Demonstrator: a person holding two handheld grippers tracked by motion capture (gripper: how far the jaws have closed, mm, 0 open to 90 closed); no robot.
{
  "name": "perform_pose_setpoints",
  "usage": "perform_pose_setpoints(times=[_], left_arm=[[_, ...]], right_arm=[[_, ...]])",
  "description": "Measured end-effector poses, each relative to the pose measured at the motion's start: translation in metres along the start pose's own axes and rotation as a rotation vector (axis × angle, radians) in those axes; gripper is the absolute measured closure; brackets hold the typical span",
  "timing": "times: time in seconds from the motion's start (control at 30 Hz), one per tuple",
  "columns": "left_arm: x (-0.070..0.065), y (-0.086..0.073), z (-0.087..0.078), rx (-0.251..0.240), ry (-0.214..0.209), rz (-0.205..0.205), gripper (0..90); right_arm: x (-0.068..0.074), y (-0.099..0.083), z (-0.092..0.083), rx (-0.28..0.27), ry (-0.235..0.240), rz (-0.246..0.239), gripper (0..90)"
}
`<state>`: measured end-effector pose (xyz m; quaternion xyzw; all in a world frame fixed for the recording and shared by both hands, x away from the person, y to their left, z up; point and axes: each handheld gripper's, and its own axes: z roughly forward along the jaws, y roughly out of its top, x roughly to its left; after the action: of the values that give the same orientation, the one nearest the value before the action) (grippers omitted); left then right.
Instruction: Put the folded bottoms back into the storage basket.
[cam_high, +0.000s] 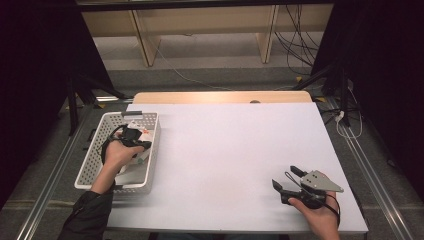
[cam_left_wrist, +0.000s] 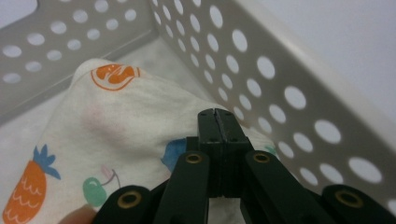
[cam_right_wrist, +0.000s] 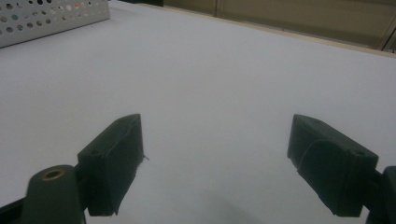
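1. The left tongs (cam_left_wrist: 217, 114) are pressed together, tips meeting with no gap, down inside the white perforated basket (cam_high: 95, 155). Their tips sit against a raised fold of the fruit-print cloth (cam_left_wrist: 116, 130); it looks as though they pinch a bit of that fabric, though the pinched edge itself is hidden behind the black jaws.
2. From above, the left tongs (cam_high: 134, 136) and the left hand (cam_high: 117, 152) are over the basket's right half, the forearm coming in from about 6 o'clock.
3. The cloth is white with orange, green and blue fruit pictures. It lies bunched on the basket floor, close to the basket's holed side wall, which runs along at 2 o'clock of the tongs in the left gripper view.
4. The basket stands on the left side of the desk (cam_high: 225, 150), at roughly 9 o'clock from the desk's middle, its near end close to the desk's front edge.
5. The right tongs (cam_right_wrist: 217, 163) are spread wide with nothing between them, just bare desk surface below.
6. From above, the right tongs (cam_high: 286, 178) sit at about 4 o'clock on the desk, near the front right corner, held by the right hand (cam_high: 320, 215) and pointing toward 10 o'clock. They are well apart from the basket, whose corner shows far off in the right gripper view at 10 o'clock.
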<state>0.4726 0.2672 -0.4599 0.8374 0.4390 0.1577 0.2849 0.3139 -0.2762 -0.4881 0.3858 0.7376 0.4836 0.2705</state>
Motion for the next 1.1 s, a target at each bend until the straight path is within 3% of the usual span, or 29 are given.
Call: perform_pose_setpoints(times=[0.27, 0.43, 0.73, 1.1], left_arm=[[0.001, -0.016, -0.014, 0.069, -0.034, 0.060, 89.4], [0.004, -0.021, -0.019, 0.076, -0.047, 0.075, 89.1], [0.005, -0.024, -0.020, 0.111, -0.021, 0.126, 87.7], [0.000, -0.017, -0.008, 0.150, -0.068, 0.211, 89.1]], right_arm=[[0.000, 0.000, 0.001, -0.004, 0.000, -0.003, 19.0], [0.000, 0.000, 0.000, 0.003, -0.001, -0.004, 19.0], [0.000, 0.000, 0.000, -0.005, 0.000, 0.001, 19.1], [0.000, 0.000, 0.000, -0.006, 0.000, 0.001, 19.1]])
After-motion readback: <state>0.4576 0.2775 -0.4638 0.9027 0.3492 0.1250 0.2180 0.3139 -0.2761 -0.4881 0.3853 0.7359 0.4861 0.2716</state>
